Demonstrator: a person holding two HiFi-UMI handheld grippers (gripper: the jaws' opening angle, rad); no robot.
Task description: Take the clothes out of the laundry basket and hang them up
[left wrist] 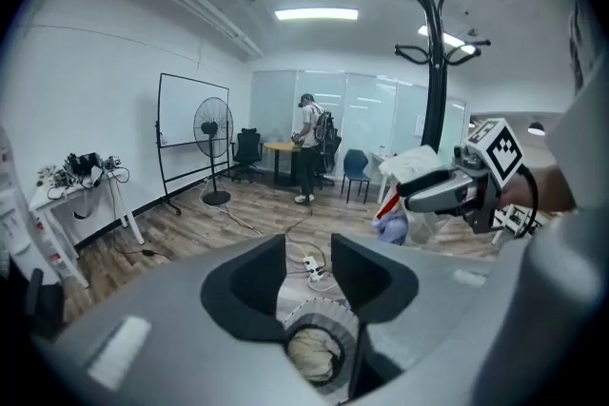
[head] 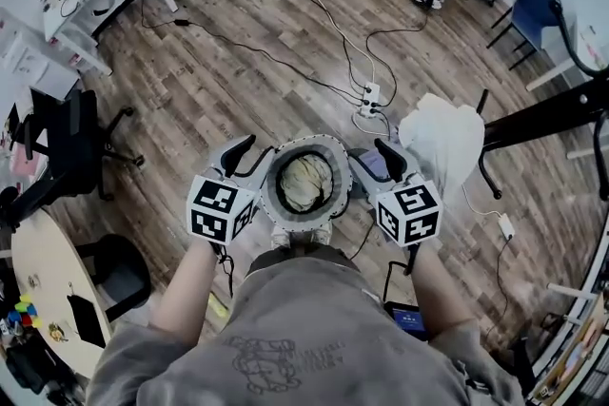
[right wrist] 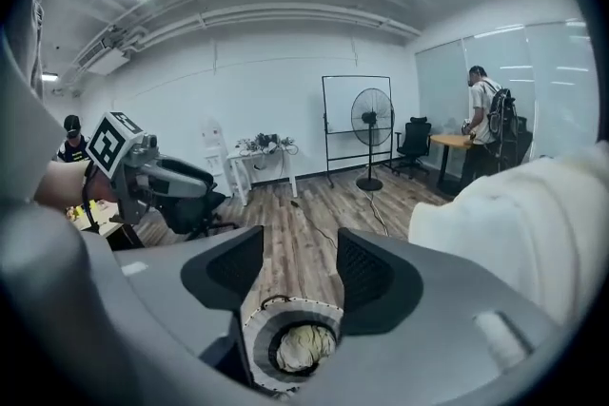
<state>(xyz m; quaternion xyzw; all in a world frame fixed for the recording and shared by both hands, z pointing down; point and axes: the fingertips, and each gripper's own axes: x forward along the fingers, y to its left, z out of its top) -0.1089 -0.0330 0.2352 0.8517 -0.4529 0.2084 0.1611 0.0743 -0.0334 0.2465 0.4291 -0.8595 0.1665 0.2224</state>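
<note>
A round laundry basket with a pale grey rim stands on the wood floor right in front of me, with a crumpled cream cloth inside it. My left gripper hovers at the basket's left rim, jaws apart and empty. At the right rim my right gripper is open too, with nothing between its jaws. In the left gripper view the basket and cloth lie just below the jaws. A white garment hangs on the black coat rack to my right.
A power strip and cables trail over the floor beyond the basket. A black chair and a round table stand at my left. A fan, a whiteboard and a person are at the far end.
</note>
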